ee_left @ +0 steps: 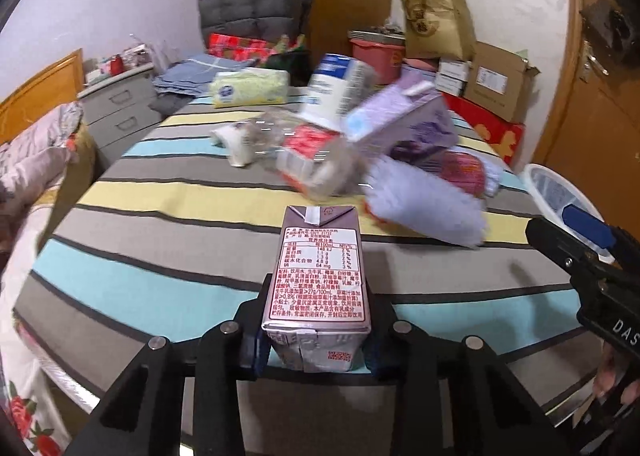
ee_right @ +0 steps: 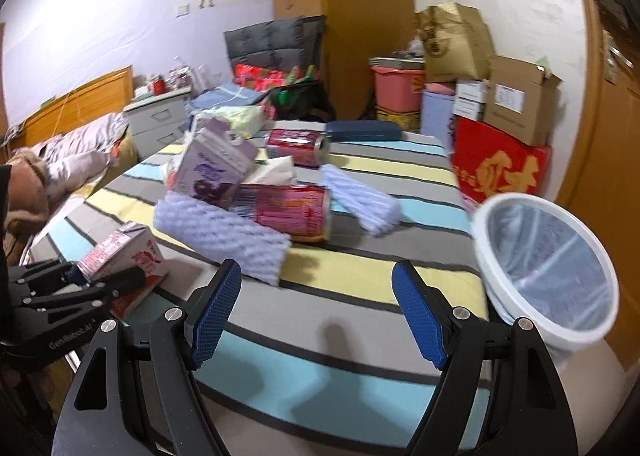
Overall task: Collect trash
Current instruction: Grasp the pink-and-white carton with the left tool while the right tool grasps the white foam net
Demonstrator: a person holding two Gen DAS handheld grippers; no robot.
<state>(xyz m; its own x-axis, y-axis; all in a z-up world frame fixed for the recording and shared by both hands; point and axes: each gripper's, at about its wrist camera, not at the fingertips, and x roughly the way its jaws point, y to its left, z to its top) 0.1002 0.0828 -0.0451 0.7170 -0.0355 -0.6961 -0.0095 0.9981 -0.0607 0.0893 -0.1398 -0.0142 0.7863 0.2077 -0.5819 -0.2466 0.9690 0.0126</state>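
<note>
Mauve carton [ee_left: 320, 276] between left fingers [ee_left: 250, 348]

Ahead of my grippers, a cartoon-stickered pale wall [ee_right: 100, 16] stood behind a grey drawer unit [ee_right: 160, 122]; stacked cardboard boxes [ee_right: 516, 104] rose ahead-right by a wooden door [ee_right: 612, 136].

A: Free room?
B: Bare striped bench [ee_right: 320, 320] ahead of the right claw [ee_right: 316, 312], open lane to the foam sleeve [ee_right: 224, 236].
A: Blockers?
B: Trash pile mid-bench: red can [ee_right: 288, 212], purple carton [ee_right: 212, 172]. White bin [ee_right: 544, 268] crowds the right edge. Left claw [ee_right: 100, 276] with its milk carton [ee_right: 124, 252] fills the near-left corner.
</note>
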